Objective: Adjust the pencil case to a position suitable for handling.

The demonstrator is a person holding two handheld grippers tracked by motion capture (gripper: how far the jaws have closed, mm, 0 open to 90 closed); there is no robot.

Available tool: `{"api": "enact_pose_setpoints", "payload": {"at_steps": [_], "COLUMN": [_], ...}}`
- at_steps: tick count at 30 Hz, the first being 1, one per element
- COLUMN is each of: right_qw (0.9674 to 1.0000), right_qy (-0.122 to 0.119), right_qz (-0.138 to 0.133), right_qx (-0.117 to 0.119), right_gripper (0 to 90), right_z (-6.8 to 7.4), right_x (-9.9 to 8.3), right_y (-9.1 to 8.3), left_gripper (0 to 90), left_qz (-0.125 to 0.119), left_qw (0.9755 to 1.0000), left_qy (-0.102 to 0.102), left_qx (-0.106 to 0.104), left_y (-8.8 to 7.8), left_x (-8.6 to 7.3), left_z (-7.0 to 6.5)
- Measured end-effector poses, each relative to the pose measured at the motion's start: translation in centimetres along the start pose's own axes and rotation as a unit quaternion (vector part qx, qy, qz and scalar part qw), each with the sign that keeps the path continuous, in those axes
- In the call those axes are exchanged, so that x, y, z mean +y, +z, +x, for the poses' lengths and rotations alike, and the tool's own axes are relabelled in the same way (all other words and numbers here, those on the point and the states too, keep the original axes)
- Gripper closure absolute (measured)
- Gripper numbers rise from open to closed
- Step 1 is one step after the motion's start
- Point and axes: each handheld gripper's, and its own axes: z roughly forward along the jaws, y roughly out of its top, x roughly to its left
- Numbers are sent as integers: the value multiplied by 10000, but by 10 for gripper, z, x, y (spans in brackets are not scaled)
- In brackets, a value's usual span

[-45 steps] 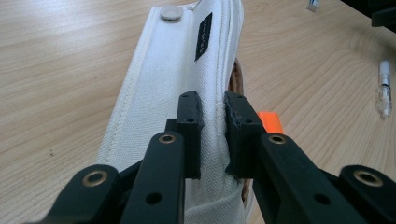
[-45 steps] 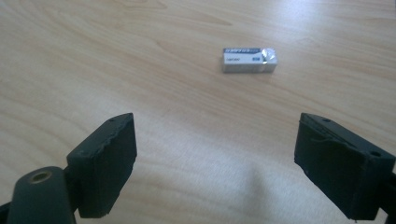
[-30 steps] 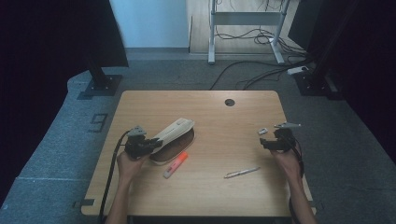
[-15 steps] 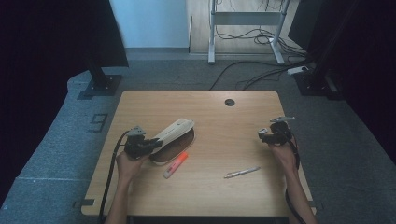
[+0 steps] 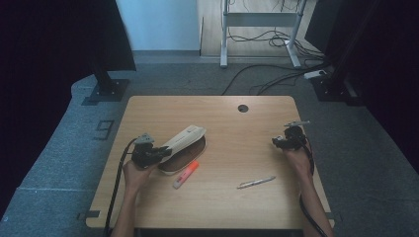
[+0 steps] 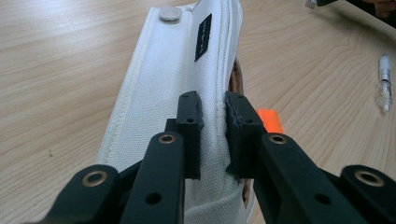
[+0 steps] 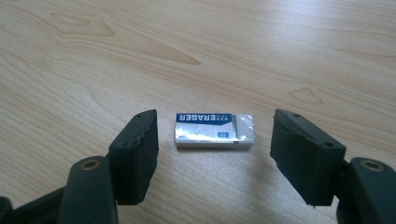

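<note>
A white canvas pencil case (image 5: 187, 140) with a brown inside lies left of the table's middle. My left gripper (image 5: 162, 154) is shut on its near edge; in the left gripper view the jaws (image 6: 212, 105) pinch a fold of the white fabric (image 6: 168, 79). Near the right edge my right gripper (image 5: 277, 142) hangs low over the wood. In the right gripper view a small white eraser (image 7: 215, 131) with a blue sleeve lies flat between the jaws of the right gripper (image 7: 217, 140). They have just been closing, and gaps remain on both sides of the eraser.
An orange highlighter (image 5: 186, 174) lies just in front of the case, and its tip (image 6: 269, 120) shows past the left jaws. A clear pen (image 5: 256, 182) lies nearer the front, right of centre. The wooden table (image 5: 222, 118) has a cable hole (image 5: 242, 108) at the back.
My right gripper has shifted a little left and down over the eraser, and its jaws stand narrower. The left gripper and the case have not moved.
</note>
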Motion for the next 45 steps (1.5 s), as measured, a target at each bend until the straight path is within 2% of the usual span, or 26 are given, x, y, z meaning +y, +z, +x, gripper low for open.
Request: {"api": "enact_pose_setpoints", "payload": {"at_steps": [6, 12, 15, 17, 19, 24, 31, 45], "right_qw": [10000, 10000, 10000, 9999, 9998, 9996, 9996, 9996], "right_qy": [58, 23, 45, 111, 206, 269, 234, 52], "right_qz": [5, 90, 35, 20, 5, 4, -133, -173], "right_qx": [24, 10, 4, -2, 15, -19, 12, 194], "right_gripper": [334, 378, 413, 459, 466, 471, 471, 471], "right_z": [-2, -4, -4, -4, -5, -4, 1, 20], "right_x": [1, 1, 1, 1, 0, -1, 0, -2], "right_y": [6, 11, 12, 11, 10, 8, -2, -21], "left_gripper": [773, 771, 770, 770, 770, 770, 769, 768], "left_qz": [-16, -9, -8, -12, -21, -20, -17, 14], "left_qw": [10000, 10000, 10000, 10000, 10000, 10000, 9997, 9997], "left_qy": [-63, -53, -54, -44, -31, -39, -163, -176], "left_qx": [-48, -61, -69, -62, -51, -65, -164, -154], "left_y": [0, 0, 0, 0, 0, 0, 0, 0], "left_x": [0, 0, 0, 0, 0, 0, 0, 1], "left_z": [2, 2, 2, 2, 2, 2, 5, 4]}}
